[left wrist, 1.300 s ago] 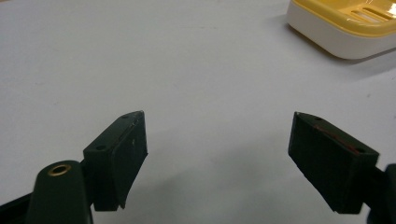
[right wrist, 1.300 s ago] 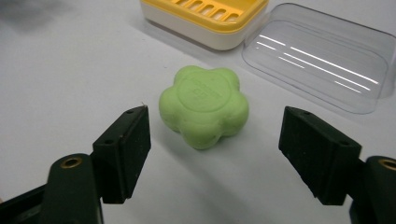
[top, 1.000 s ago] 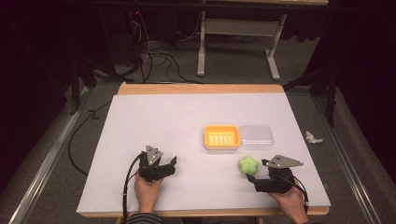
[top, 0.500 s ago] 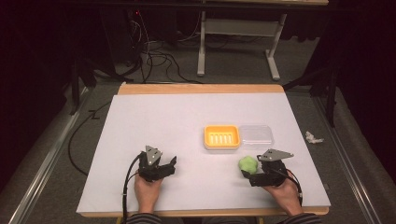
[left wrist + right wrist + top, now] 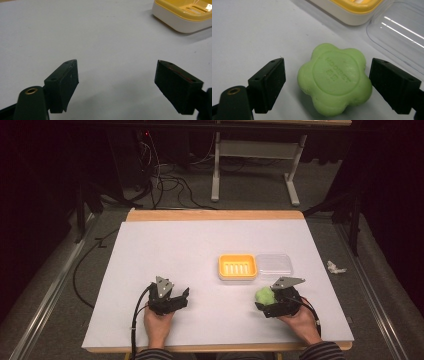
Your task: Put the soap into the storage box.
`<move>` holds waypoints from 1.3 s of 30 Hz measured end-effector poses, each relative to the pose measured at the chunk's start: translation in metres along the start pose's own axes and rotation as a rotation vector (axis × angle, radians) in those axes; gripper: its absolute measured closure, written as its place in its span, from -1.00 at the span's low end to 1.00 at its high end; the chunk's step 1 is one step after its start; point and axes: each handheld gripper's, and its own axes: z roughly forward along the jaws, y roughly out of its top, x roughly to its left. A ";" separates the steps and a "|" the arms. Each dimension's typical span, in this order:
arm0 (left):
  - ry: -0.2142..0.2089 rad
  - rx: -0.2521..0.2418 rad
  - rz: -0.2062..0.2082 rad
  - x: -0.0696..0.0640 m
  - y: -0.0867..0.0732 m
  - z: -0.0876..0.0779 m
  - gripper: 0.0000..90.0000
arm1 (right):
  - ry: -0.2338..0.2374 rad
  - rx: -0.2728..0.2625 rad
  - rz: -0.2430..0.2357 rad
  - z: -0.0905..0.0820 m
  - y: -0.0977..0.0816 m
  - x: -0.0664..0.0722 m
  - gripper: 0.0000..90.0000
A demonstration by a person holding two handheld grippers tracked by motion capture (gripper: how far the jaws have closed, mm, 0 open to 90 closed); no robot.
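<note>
The right gripper point(image 5: 327, 85) straddles the soap point(image 5: 334, 78), its 2 jaws just widened (not touching). Centre, then squeeze gently. The left gripper point(image 5: 116, 86) gapes, idle.

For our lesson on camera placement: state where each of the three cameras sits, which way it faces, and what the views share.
High view: above the person's side, facing forward and down on the table; both hands show.
Left gripper view: rides the left gripper, facing the yellow soap dish; open jaws.
Right gripper view: rides the right gripper; jaws, just opening, flank the green soap.
Shared: the dish.
</note>
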 end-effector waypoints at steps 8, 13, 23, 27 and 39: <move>-0.001 -0.004 0.009 0.000 0.000 -0.001 -0.56 | 0.010 0.048 -0.006 0.011 0.001 -0.002 -0.68; -0.005 -0.008 0.000 0.000 0.001 -0.002 -0.56 | 0.007 0.060 -0.013 0.015 0.000 -0.001 -0.66; 0.002 0.001 0.012 -0.001 -0.001 0.000 -0.55 | 0.005 0.038 -0.037 0.016 -0.003 -0.002 -0.59; 0.002 0.014 0.038 -0.003 -0.003 0.001 -0.55 | 0.007 0.037 -0.040 0.016 -0.003 -0.002 -0.59; 0.006 0.019 0.033 -0.002 -0.003 0.001 -0.55 | -0.020 0.039 -0.050 0.012 -0.003 -0.001 -0.40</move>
